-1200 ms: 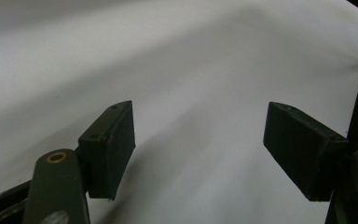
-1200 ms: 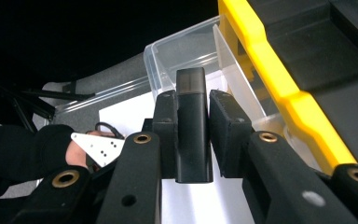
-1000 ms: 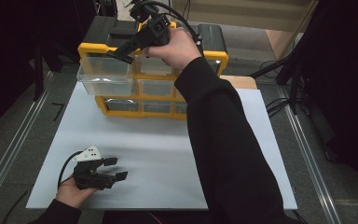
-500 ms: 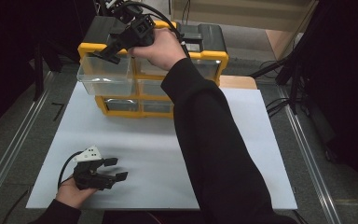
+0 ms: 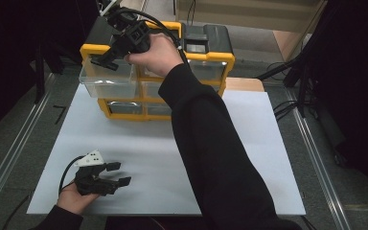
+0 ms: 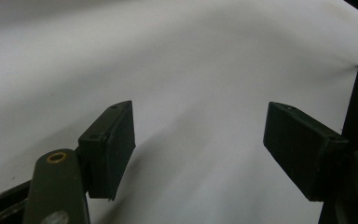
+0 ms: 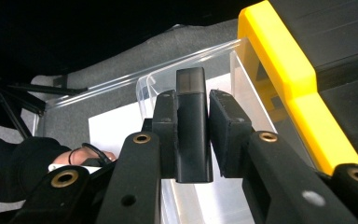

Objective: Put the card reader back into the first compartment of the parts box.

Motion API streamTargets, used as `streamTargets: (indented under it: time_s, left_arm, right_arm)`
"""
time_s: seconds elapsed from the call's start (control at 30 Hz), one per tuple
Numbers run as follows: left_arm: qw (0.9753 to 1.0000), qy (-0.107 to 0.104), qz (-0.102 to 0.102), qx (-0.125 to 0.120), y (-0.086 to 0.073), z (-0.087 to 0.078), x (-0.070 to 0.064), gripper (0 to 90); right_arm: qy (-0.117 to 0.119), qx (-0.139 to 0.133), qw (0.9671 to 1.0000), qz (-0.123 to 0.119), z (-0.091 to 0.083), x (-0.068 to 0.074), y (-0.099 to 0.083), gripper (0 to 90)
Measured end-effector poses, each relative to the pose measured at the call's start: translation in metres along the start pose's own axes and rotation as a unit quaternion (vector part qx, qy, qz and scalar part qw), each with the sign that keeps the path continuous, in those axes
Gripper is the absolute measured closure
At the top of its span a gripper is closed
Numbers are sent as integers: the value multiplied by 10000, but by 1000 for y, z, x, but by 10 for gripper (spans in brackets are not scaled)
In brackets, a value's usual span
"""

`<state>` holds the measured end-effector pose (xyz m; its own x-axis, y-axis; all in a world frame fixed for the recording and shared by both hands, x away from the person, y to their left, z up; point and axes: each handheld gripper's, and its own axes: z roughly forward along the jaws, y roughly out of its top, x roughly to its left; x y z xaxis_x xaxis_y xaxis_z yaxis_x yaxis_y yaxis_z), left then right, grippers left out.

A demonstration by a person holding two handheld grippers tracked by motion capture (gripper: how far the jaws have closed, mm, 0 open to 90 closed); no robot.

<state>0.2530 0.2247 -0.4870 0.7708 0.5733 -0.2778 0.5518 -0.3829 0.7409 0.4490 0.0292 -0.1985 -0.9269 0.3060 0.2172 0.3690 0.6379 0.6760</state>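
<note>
White sheeting covers the counter [image 5: 249,158], with dark floor and metal rails to either side.

At the far left, the right tool [image 5: 106,58] is clamped on a small black rectangular block [image 7: 193,126]. In the right gripper view the block stands upright between the two jaws, its top end rising above them, squeezed from both sides. The tool holds it above the open clear plastic drawer [image 5: 106,82], which is pulled out toward the near side from the top left slot of a yellow and black drawer organizer [image 5: 211,62]. Behind the block, the drawer's transparent rim and rounded corner show, with the organizer's yellow frame just to its right. The person's right hand [image 5: 155,53] grips the tool from behind, and the black sleeve [image 5: 211,158] runs back across the middle of the counter to the near edge.

The organizer sits at the far edge of the white sheet, with more clear drawers below and beside the open one.

At the near left, the left tool [image 5: 116,173] rests on the counter in the person's left hand [image 5: 74,199], jaws spread wide apart with nothing between them but bare white surface.
</note>
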Motion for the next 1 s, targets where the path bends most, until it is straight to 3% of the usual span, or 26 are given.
streamTargets:
  time_s: [0.3,0.43,0.83,1.0]
  left_arm:
    - [10000,-10,-18,-1,0,1,0,266]
    - [10000,-7,-9,-5,1,1,0,266]
    - [10000,-22,-13,1,1,2,1,267]
    - [10000,2,-3,3,1,2,1,267]
  right_arm:
    - [15,140,9998,124,6,-7,-10,703]
    - [-17,27,9998,181,5,-9,-13,599]
    - [-207,-236,9992,261,-32,-8,-38,456]
    - [-224,-378,9981,437,-44,-11,-55,431]
